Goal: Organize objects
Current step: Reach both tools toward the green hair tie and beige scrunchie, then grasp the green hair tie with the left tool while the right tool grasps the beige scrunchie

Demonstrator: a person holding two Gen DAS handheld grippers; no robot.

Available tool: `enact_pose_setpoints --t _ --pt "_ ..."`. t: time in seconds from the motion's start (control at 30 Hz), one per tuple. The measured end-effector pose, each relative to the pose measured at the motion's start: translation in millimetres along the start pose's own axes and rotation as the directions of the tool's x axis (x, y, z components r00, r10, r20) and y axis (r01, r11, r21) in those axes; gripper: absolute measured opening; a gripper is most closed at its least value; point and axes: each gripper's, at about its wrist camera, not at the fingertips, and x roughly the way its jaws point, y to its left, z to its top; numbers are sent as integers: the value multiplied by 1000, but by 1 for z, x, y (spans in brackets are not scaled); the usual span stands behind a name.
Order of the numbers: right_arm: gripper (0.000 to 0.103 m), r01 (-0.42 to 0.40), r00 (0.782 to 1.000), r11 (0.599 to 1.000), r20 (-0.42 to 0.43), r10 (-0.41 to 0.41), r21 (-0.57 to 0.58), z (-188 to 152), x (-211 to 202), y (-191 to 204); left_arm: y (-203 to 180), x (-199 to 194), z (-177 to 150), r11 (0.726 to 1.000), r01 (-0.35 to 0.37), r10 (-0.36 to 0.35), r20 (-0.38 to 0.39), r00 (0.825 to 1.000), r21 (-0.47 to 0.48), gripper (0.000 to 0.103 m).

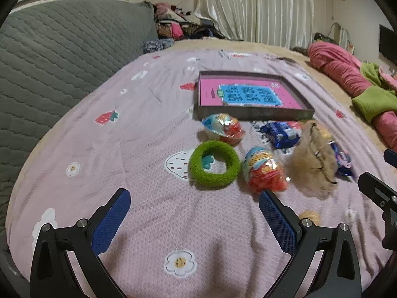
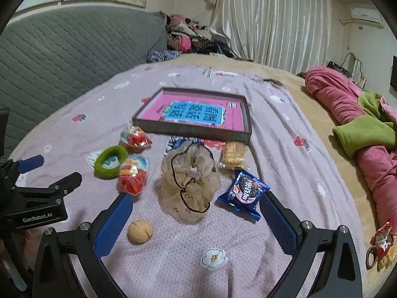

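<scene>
While both grippers hover with fingers apart, the left gripper [image 1: 194, 214] faces a fuzzy green ring scrunchie [image 1: 214, 164] at frame centre. The right gripper [image 2: 196, 219] frames a beige gauzy scrunchie [image 2: 190, 182].

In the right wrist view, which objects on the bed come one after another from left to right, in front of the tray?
Green fuzzy ring → red snack pouch → beige scrunchie → blue cookie packet.
</scene>
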Motion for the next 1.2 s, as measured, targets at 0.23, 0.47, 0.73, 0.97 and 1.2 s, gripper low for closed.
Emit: enact_pose_setpoints --t 0.23,0.47,0.73,0.97,1.2 --pt "103 16 999 1000 -47 -17 -17 4 31 5 9 41 15 1000 22 -23 -56 998 -11 103" --pt "103 56 996 997 -70 -59 -50 13 56 9 16 79 33 1000 20 -21 -92 996 -11 103" --pt "103 59 991 996 -119 -67 -70 17 84 13 17 117 39 999 -28 31 -129 991 20 103" --pt "87 104 981 987 -150 -123 -126 18 111 25 17 136 34 999 -14 19 -157 987 37 102" --pt "63 106 980 985 -156 -127 -132 18 123 24 8 141 39 998 39 -30 -152 988 54 84"
